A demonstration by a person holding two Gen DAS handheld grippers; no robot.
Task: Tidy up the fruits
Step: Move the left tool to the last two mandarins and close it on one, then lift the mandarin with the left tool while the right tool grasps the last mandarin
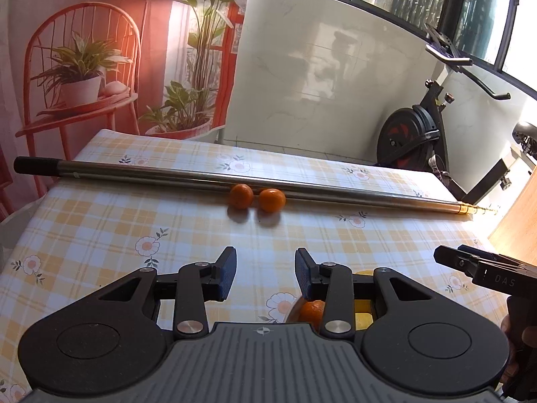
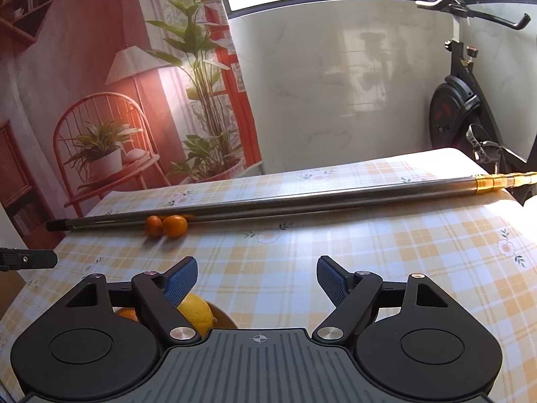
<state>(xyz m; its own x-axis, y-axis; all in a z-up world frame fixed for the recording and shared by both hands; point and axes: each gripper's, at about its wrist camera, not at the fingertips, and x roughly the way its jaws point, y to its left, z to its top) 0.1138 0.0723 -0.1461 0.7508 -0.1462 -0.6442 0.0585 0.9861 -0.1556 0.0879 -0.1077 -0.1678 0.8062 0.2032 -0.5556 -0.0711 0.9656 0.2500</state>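
While both of my grippers hang empty with jaws apart, the two tangerines lie straight ahead of my left gripper, touching side by side against the metal pole; my right gripper sits farther off, tangerines to its left.

Each fisheye sits just behind its own hand-held gripper, low over the table, facing the far wall. The left view looks from further left. Both share the metal pole, two tangerines and exercise bike.
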